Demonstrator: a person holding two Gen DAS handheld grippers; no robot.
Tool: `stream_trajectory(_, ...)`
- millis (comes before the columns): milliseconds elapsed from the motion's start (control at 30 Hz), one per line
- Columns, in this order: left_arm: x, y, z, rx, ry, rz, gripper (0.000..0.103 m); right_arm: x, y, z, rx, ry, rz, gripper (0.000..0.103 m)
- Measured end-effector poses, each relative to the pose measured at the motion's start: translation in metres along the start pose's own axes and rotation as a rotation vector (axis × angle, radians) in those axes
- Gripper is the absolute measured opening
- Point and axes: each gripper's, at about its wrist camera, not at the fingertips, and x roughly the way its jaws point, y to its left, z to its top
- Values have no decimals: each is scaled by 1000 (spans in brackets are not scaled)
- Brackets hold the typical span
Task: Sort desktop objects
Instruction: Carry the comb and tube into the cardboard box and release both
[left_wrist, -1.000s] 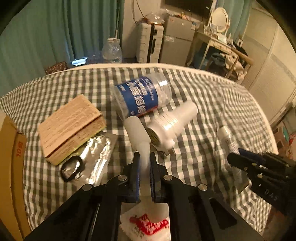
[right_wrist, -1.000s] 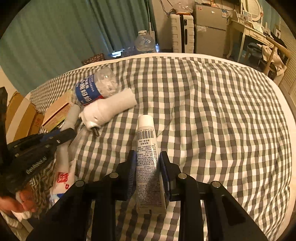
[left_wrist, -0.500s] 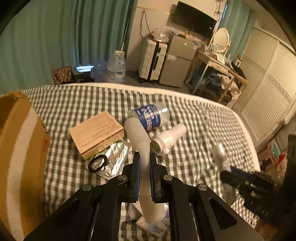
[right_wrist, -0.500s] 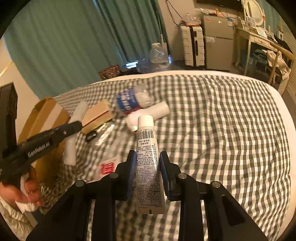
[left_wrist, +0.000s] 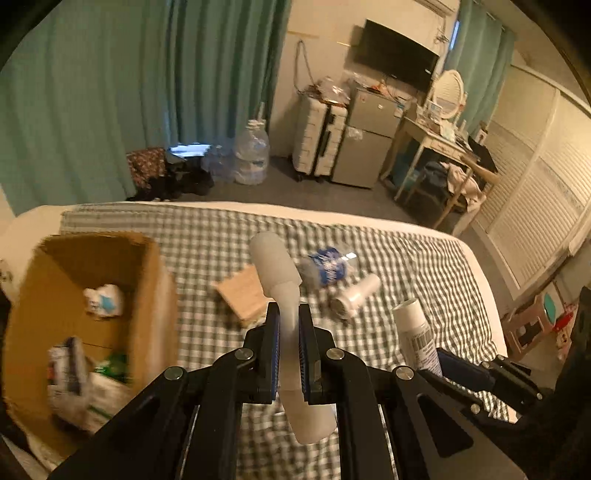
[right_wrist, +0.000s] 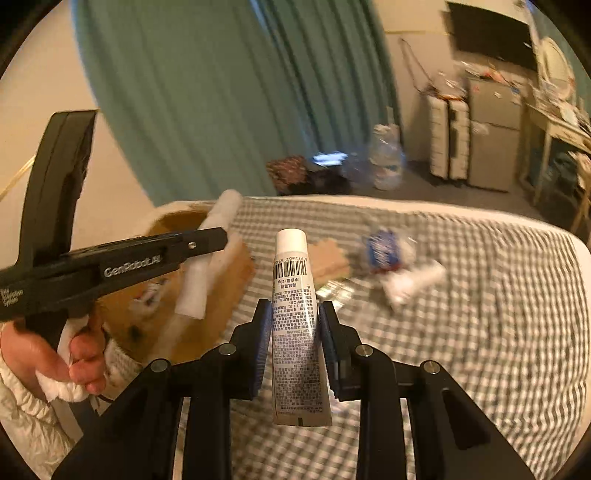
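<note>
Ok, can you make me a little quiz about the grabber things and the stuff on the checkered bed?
1. True or false: the right gripper is empty.
2. What does the left gripper hold?
A. the blue-label water bottle
B. a plain white tube
C. the tan book
3. Fill in: the open container at the bed's left edge, with things already inside, is a cardboard ____.

Key
1. False: it is shut on a white barcode tube.
2. B. The bottle and book lie on the checkered cover.
3. Box: the cardboard box.
</note>
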Motion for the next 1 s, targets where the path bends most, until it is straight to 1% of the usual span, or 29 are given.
stream_trajectory(167, -27, 56, 5, -49, -24, 58, 8, 26, 68, 20, -110, -7, 72, 26)
stream_trajectory(200, -28, 65, 4, -59, -26, 71, 8, 31, 76, 21, -122, -2, 87, 26)
stream_trajectory(300, -33, 110, 2, -100, -22, 123, 8, 54, 112, 29, -173, 13, 136, 26)
stream_trajectory(400, -35, 146, -2, -143, -18, 170, 8, 84, 135, 41, -188, 39, 188, 26)
stream_trajectory(500, -27, 179, -10, -170, 3, 223, 8, 117, 152, 51, -179, 78, 218, 26)
stream_trajectory(533, -24, 186, -13, -179, 13, 226, 8, 127, 155, 53, -176, 92, 227, 26)
stream_trajectory(600, -13, 203, -20, -201, 38, 240, 8, 149, 166, 56, -177, 118, 230, 26)
stream_trajectory(700, 4, 216, -28, -220, 77, 263, 8, 175, 175, 58, -178, 146, 218, 27)
stream_trajectory(733, 7, 219, -30, -225, 86, 266, 10, 179, 176, 60, -174, 149, 214, 27)
stream_trajectory(767, 9, 221, -33, -231, 91, 270, 16, 183, 176, 61, -161, 146, 201, 34)
stream_trajectory(800, 12, 225, -35, -245, 103, 283, 21, 184, 175, 62, -151, 146, 194, 49)
stream_trajectory(833, 15, 227, -38, -251, 115, 292, 30, 182, 175, 62, -141, 140, 188, 55)
stream_trajectory(867, 17, 228, -40, -254, 131, 303, 43, 180, 171, 64, -135, 131, 178, 58)
stream_trajectory(900, 22, 228, -42, -255, 153, 323, 52, 176, 168, 65, -137, 124, 173, 58)
stream_trajectory(933, 23, 228, -43, -257, 157, 332, 66, 172, 164, 66, -136, 113, 167, 58)
stream_trajectory(967, 23, 227, -44, -258, 155, 336, 70, 168, 162, 67, -133, 107, 161, 59)
stream_trajectory(1000, 22, 224, -45, -257, 147, 340, 72, 162, 155, 67, -126, 95, 152, 60)
